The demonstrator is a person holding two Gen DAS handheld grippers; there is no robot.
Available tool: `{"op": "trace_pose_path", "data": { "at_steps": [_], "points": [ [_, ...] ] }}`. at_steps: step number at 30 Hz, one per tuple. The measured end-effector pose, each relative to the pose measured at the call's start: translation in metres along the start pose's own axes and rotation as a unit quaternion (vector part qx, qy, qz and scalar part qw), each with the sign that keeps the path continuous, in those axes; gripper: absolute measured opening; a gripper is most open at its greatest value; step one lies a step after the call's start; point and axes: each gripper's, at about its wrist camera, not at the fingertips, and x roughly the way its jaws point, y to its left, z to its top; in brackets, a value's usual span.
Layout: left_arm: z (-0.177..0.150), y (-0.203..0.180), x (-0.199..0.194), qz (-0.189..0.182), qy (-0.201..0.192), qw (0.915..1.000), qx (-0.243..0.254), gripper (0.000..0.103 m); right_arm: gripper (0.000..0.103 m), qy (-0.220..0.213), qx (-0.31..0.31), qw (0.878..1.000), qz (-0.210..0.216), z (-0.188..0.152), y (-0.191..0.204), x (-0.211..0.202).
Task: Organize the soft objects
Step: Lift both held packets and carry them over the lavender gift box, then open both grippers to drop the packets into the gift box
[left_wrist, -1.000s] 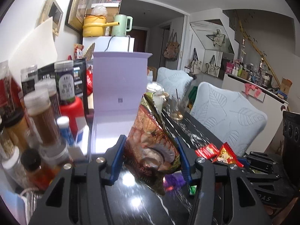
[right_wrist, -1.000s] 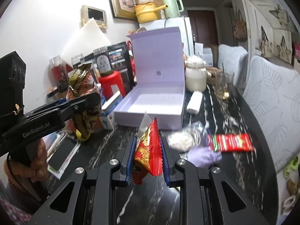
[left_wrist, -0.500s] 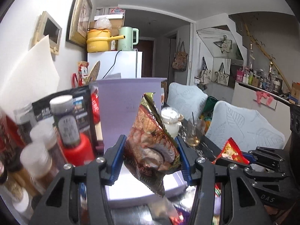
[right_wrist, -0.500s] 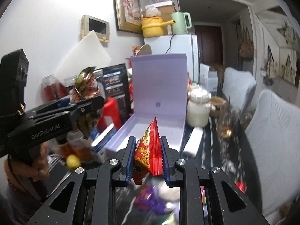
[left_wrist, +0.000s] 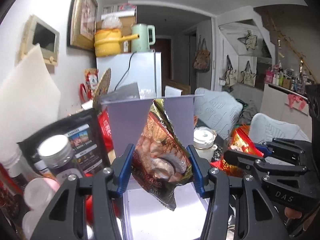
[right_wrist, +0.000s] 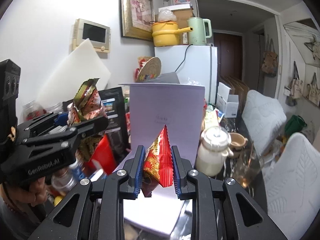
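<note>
My left gripper (left_wrist: 160, 164) is shut on a green-and-brown snack bag (left_wrist: 160, 152), which hangs tilted over the open lilac box (left_wrist: 166, 214). The same bag (right_wrist: 88, 108) and the left gripper (right_wrist: 84, 124) show at the left of the right wrist view, held by a hand. My right gripper (right_wrist: 158, 166) is shut on a small red snack packet (right_wrist: 160, 164), held in front of the box's upright lid (right_wrist: 166, 120) and above its tray (right_wrist: 152, 214). The red packet (left_wrist: 242, 140) and right gripper (left_wrist: 260, 152) also show at the right of the left wrist view.
Jars and bottles (left_wrist: 54, 156) crowd the left side beside a black pouch (left_wrist: 80, 138). A white lidded pot (right_wrist: 214, 154) and a small cup (right_wrist: 238, 140) stand right of the box on the dark table. White padded chairs (right_wrist: 292, 176) line the right. A fridge (right_wrist: 200, 68) stands behind.
Both grippers have moved forward and risen toward the lilac box, each still holding its packet. The box now fills the space just below and behind both packets; loose packets on the table have dropped out of view.
</note>
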Motion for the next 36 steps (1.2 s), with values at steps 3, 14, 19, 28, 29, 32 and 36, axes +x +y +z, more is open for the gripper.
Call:
{"op": "trace_pose_path", "data": {
  "at_steps": [3,14,19,28,29,32,36],
  "points": [
    [-0.003,0.005,0.031,0.002,0.035,0.9994,-0.005,0.051,0.025,0.02,0.006,1.0,0.001,0.008,-0.009,0.026],
    [-0.036,0.009,0.108,0.014,0.124,0.9921,-0.004,0.051,0.025,0.09,-0.001,0.995,-0.031,-0.005,-0.027,0.111],
    [-0.059,0.016,0.138,0.01,0.18,0.9833,-0.021,0.051,0.025,0.121,0.004,0.992,-0.034,-0.019,-0.03,0.136],
    [-0.085,0.027,0.164,0.023,0.225,0.9735,-0.032,0.051,0.025,0.182,0.031,0.983,-0.021,-0.045,-0.042,0.176],
    [-0.087,0.028,0.166,0.024,0.229,0.9726,-0.032,0.051,0.025,0.188,0.033,0.981,-0.024,-0.049,-0.044,0.18],
    [-0.091,0.03,0.17,0.032,0.239,0.97,-0.032,0.051,0.025,0.196,0.036,0.98,-0.028,-0.054,-0.045,0.184],
    [-0.09,0.031,0.17,0.037,0.238,0.97,-0.031,0.051,0.025,0.2,0.034,0.979,-0.032,-0.057,-0.045,0.188]
  ]
}}
